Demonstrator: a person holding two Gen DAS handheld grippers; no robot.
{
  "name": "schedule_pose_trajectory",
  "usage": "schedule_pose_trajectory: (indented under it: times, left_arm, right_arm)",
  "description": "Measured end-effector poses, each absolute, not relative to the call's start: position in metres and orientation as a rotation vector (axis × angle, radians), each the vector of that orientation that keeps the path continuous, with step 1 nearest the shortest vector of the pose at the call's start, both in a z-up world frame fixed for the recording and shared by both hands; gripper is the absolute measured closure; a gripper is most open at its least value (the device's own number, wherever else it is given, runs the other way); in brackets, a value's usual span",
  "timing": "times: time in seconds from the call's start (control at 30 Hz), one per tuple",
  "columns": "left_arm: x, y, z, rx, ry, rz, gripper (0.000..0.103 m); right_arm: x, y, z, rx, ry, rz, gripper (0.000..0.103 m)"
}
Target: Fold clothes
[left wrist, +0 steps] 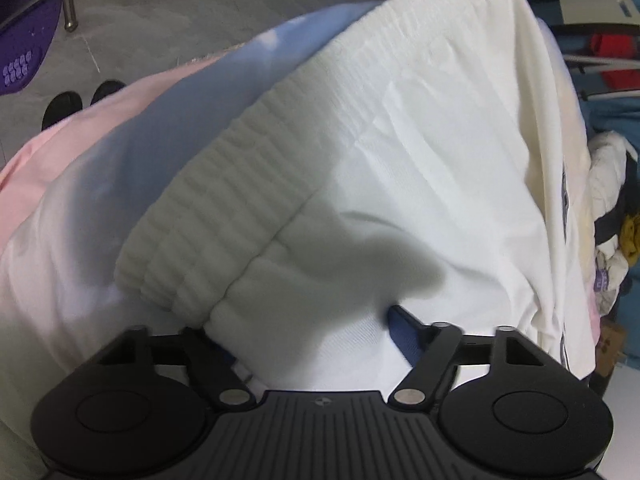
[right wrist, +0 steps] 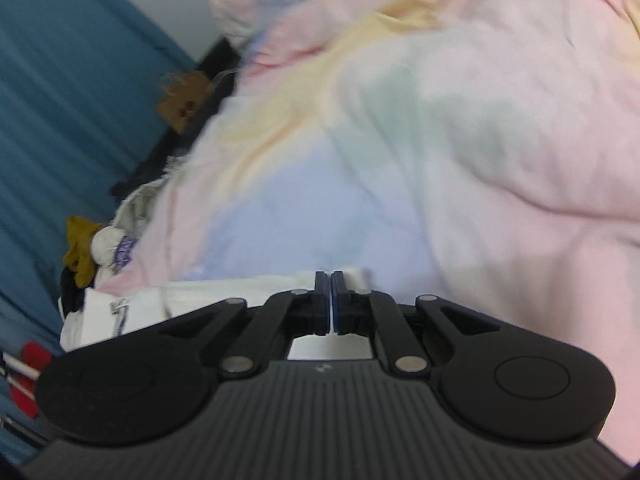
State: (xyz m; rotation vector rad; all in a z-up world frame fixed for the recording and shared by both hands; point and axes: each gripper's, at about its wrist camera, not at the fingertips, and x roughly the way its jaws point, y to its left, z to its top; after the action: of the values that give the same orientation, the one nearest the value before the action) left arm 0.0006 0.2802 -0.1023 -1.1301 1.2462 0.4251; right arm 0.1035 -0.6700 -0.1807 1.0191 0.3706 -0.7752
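Observation:
A white garment with a ribbed elastic waistband lies on a pastel pink, blue and yellow sheet. My left gripper is open, its jaws spread wide with the waistband corner and white cloth lying between them; the left finger is mostly hidden under the cloth. In the right wrist view my right gripper has its jaws closed together on the edge of the white garment, over the pastel sheet.
A pile of other clothes lies at the right, and shows in the right wrist view. Teal curtain behind. Grey floor with black shoes and a purple mat beyond the bed edge.

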Motion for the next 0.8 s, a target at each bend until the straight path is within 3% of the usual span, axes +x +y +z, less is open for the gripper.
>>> schedule_pose_trajectory:
  times: [0.13, 0.17, 0.43, 0.47, 0.5, 0.6, 0.8]
  left_arm:
    - [-0.016, 0.284, -0.093, -1.166, 1.135, 0.415, 0.072]
    - [-0.02, 0.285, -0.09, -1.172, 1.099, 0.404, 0.076]
    - [-0.064, 0.281, -0.059, -1.143, 0.79, 0.253, 0.083]
    - [-0.07, 0.28, -0.056, -1.144, 0.759, 0.233, 0.083]
    - [-0.075, 0.28, -0.054, -1.145, 0.731, 0.216, 0.084]
    - [-0.076, 0.274, -0.053, -1.17, 0.676, 0.187, 0.084]
    - [-0.078, 0.272, -0.055, -1.206, 0.648, 0.176, 0.085]
  right_arm:
    - [0.1, -0.668, -0.183, 1.04, 0.388, -0.776, 0.097]
    - [0.1, -0.667, -0.182, 1.042, 0.393, -0.765, 0.097]
    - [0.101, -0.66, -0.175, 1.067, 0.441, -0.685, 0.094]
    - [0.102, -0.659, -0.175, 1.075, 0.456, -0.679, 0.092]
    - [0.102, -0.658, -0.176, 1.081, 0.469, -0.676, 0.081]
    - [0.105, -0.656, -0.179, 1.083, 0.497, -0.666, 0.038]
    - [0.104, -0.654, -0.175, 0.978, 0.539, -0.832, 0.038]
